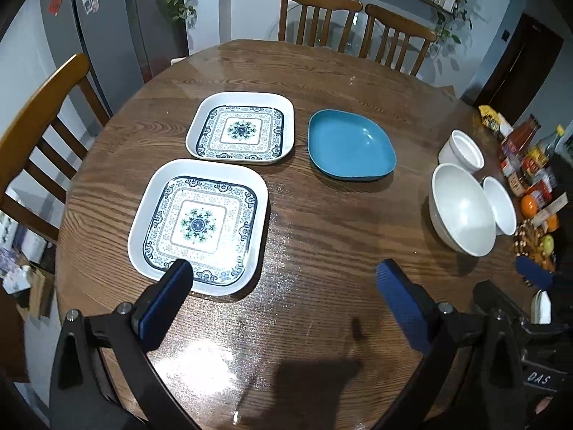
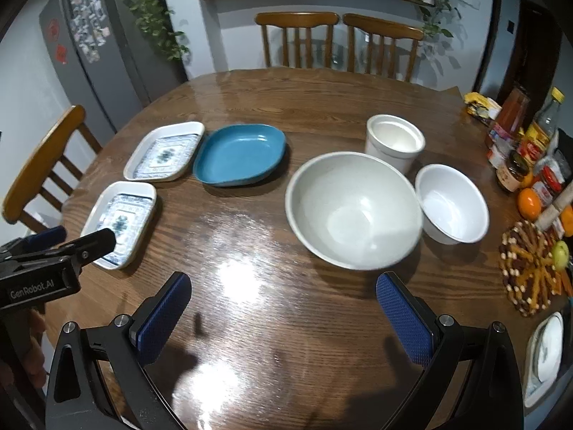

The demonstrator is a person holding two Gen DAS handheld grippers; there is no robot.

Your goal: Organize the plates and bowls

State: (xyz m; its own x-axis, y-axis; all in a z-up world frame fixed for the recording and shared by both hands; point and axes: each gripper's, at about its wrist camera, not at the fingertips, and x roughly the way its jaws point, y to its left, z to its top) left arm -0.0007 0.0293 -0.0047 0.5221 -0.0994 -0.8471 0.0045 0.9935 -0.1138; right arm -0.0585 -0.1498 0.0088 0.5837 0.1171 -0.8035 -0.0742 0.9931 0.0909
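Two square white plates with blue patterns lie on the round wooden table (image 1: 322, 71), one near (image 1: 200, 225) (image 2: 120, 224) and one farther back (image 1: 241, 129) (image 2: 164, 152). A blue square dish (image 1: 351, 145) (image 2: 240, 154) lies to their right. A large white bowl (image 1: 462, 209) (image 2: 352, 211), a small white bowl (image 1: 499, 204) (image 2: 451, 204) and a white cup (image 1: 462, 150) (image 2: 394, 141) stand together at the right. My left gripper (image 1: 283, 272) hovers open, its left finger over the near plate's front edge. My right gripper (image 2: 283, 283) is open just before the large bowl, holding nothing.
Bottles, jars, oranges and a woven trivet (image 2: 530, 268) crowd the table's right edge. A white dish (image 2: 544, 354) sits at the lower right. Wooden chairs stand at the far side (image 2: 297, 36) and at the left (image 1: 43, 114). A grey fridge (image 1: 104, 25) stands behind.
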